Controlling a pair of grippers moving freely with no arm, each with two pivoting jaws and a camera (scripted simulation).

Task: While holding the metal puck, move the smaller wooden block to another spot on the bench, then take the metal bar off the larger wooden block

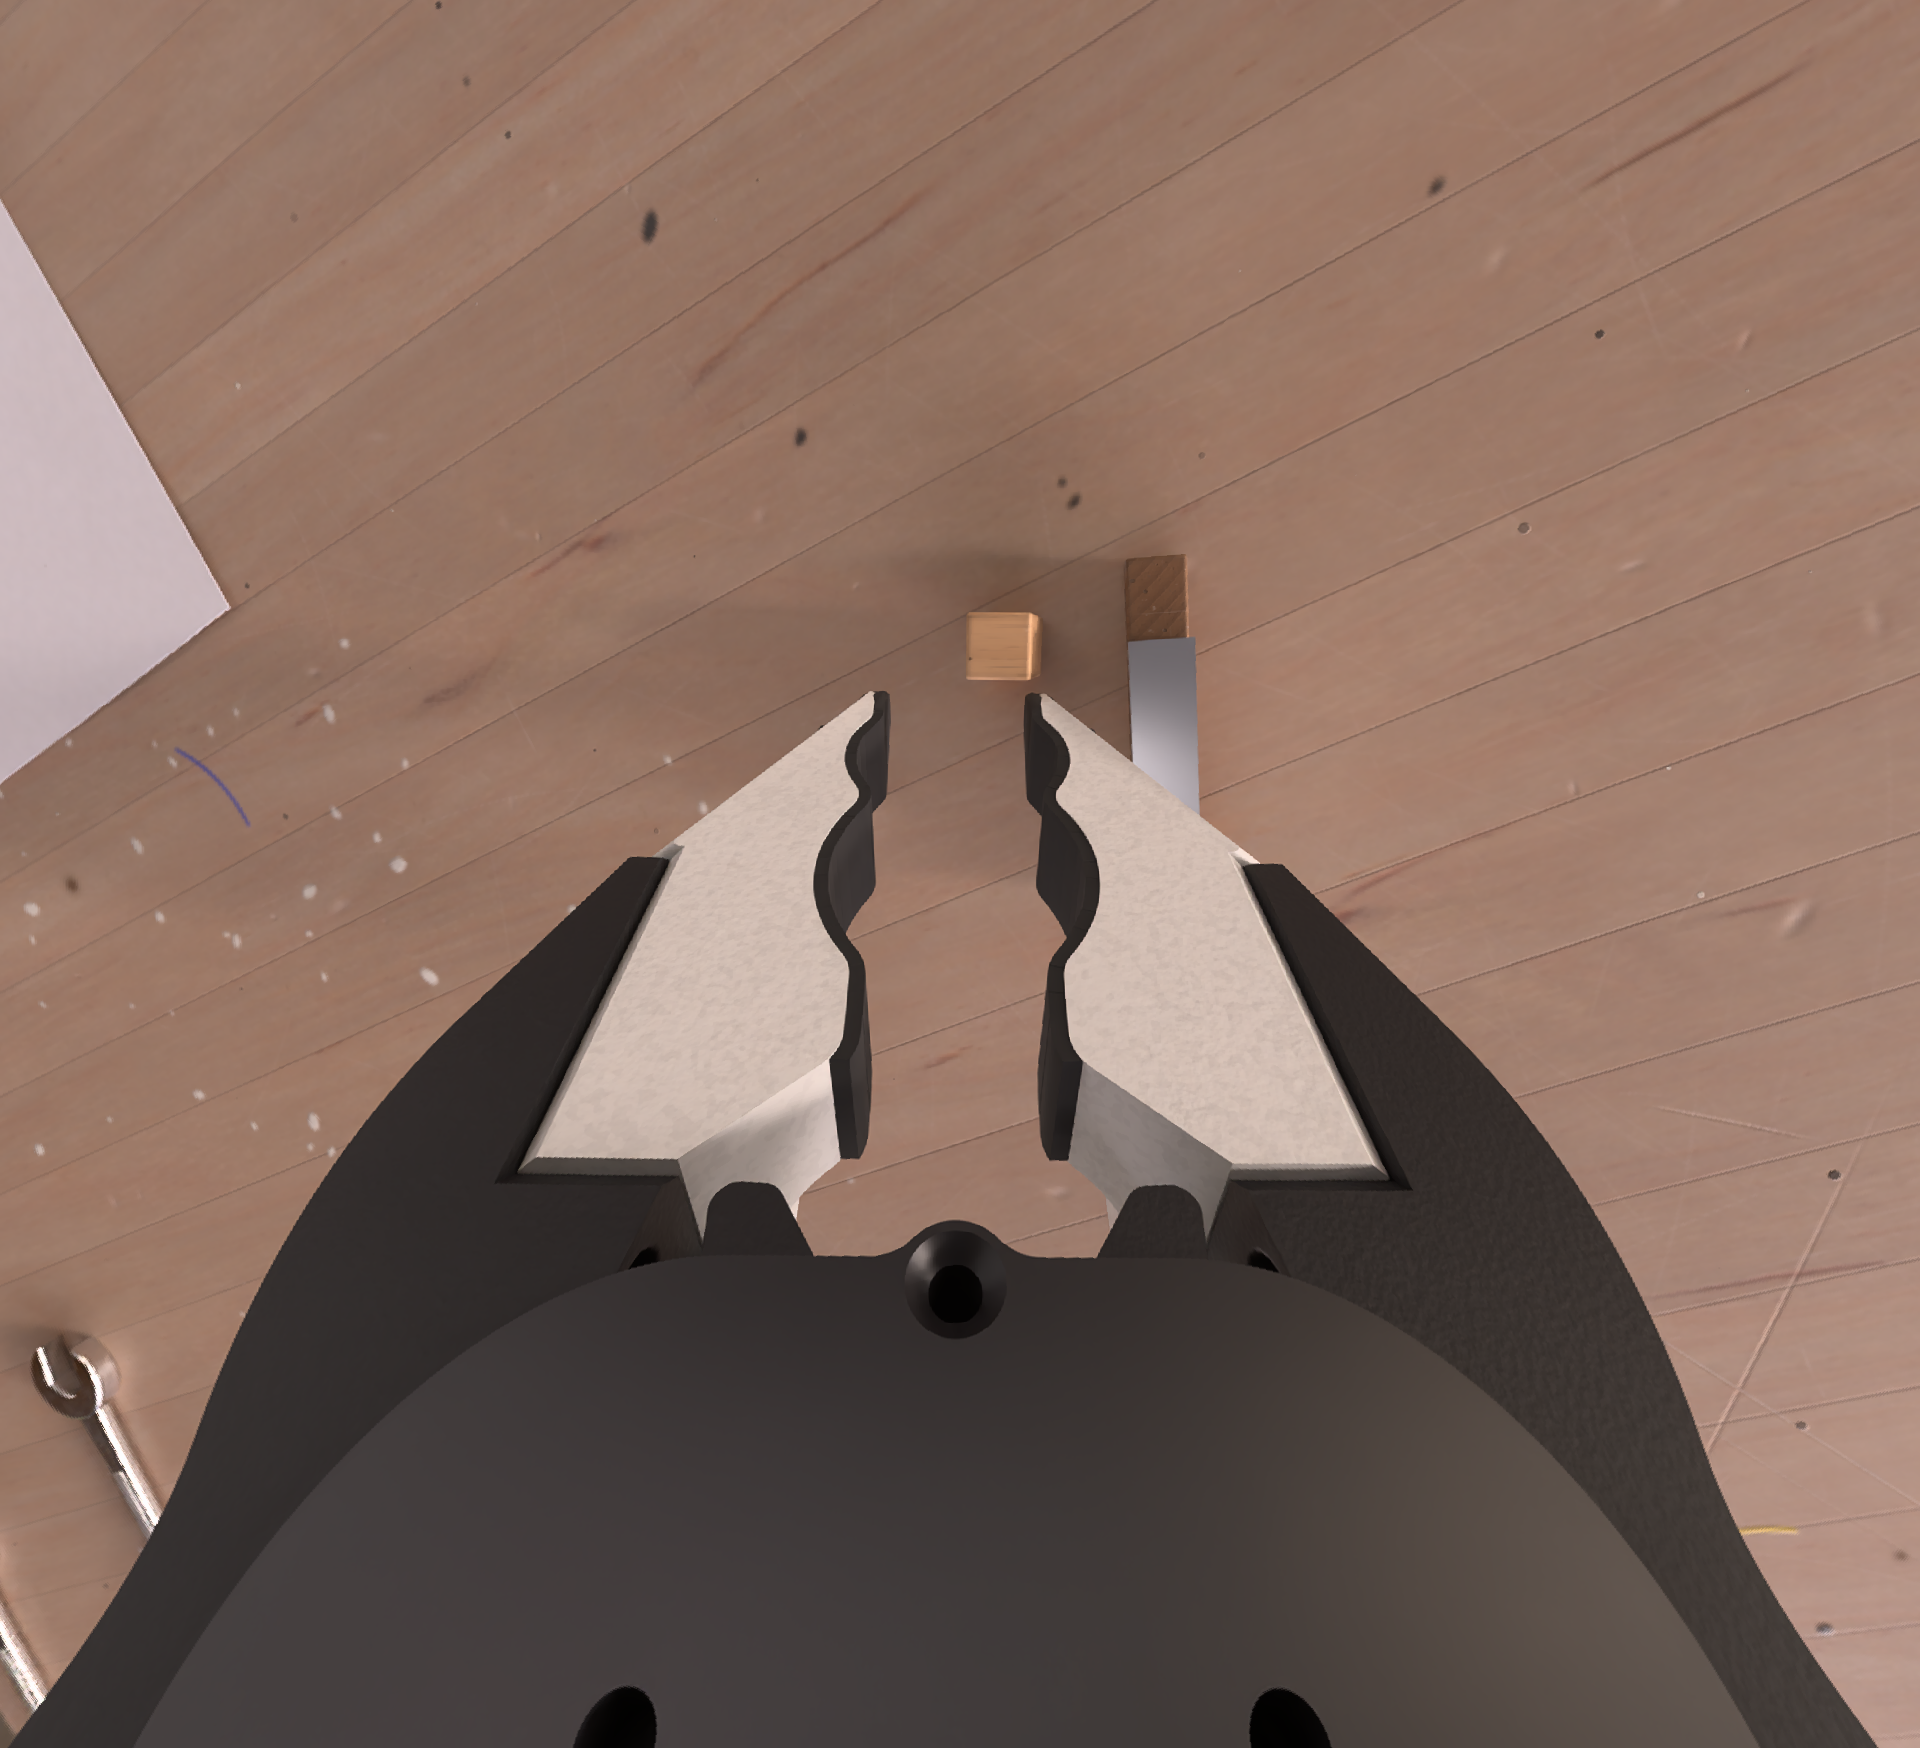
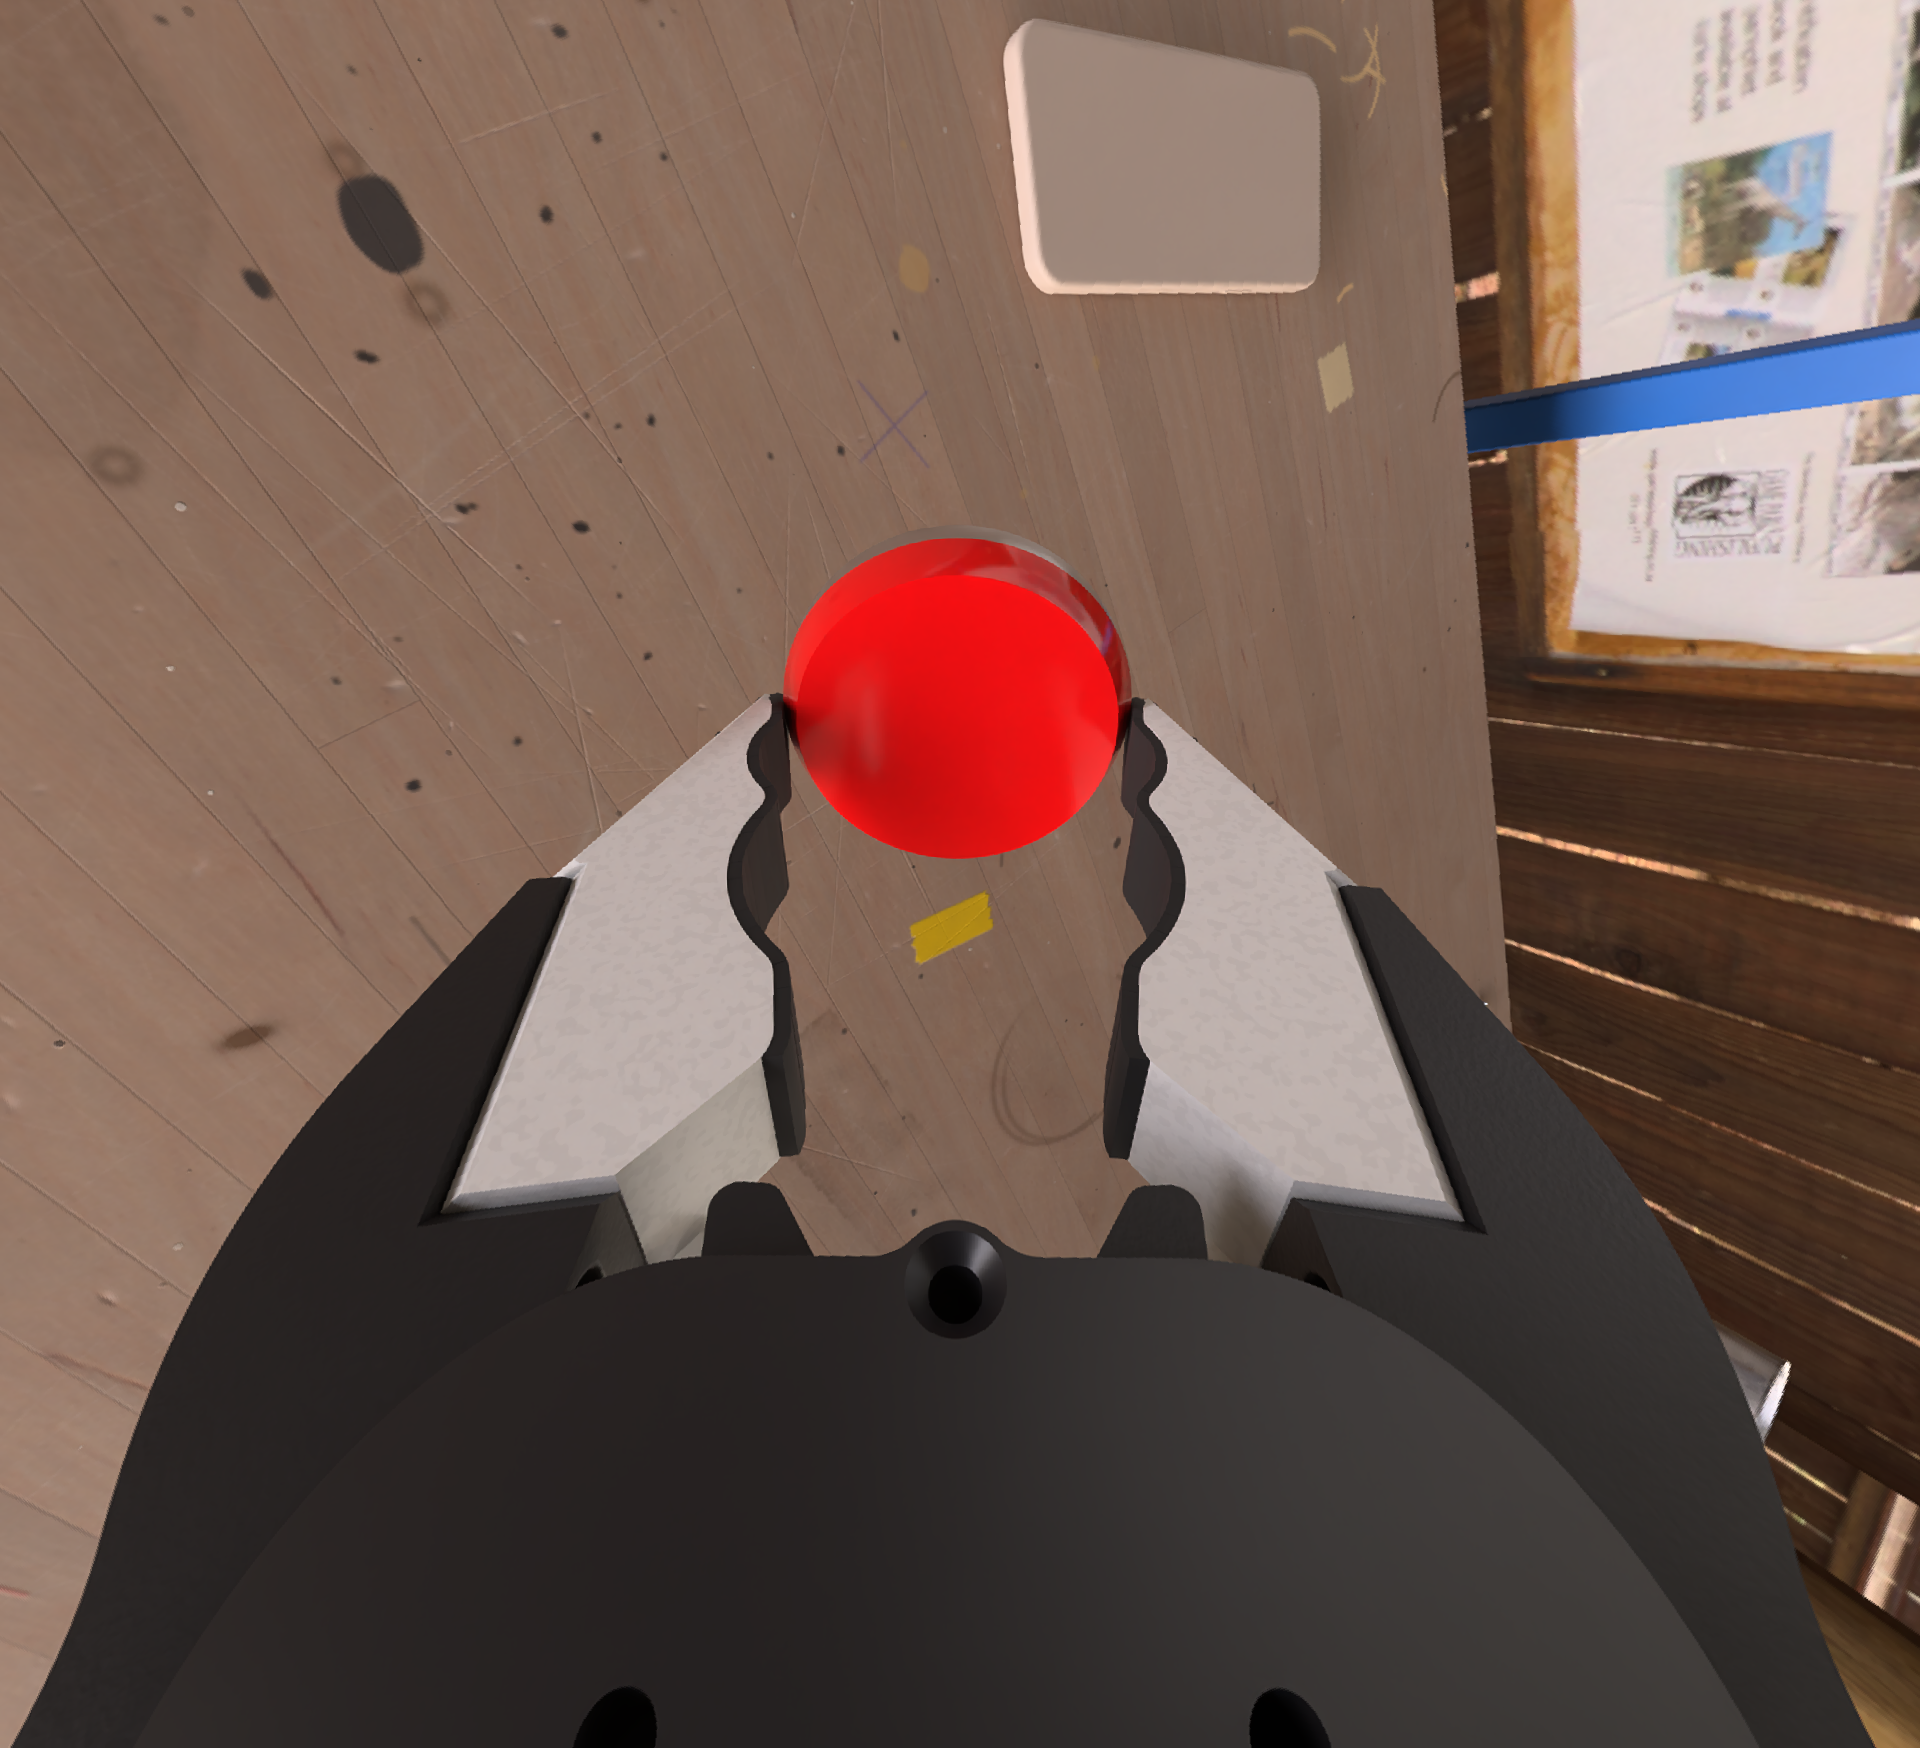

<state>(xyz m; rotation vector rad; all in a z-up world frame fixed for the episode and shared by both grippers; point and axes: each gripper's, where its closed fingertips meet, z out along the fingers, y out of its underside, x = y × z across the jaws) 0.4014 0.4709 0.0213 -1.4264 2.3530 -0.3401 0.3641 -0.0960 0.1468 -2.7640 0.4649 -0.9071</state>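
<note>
Puck [image 2: 956,711] pinched in right hand-held gripper [image 2: 956,711]; left hand-held gripper [image 1: 956,711] spread, empty, above bench [image 1: 1039,192], small block [image 1: 1002,647] just beyond its tips

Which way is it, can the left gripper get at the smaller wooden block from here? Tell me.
Probably yes. The left gripper is open and empty, and the smaller wooden block stands alone on the bench just ahead of its fingertips. The metal bar lies off to one side, apart from it.
</note>
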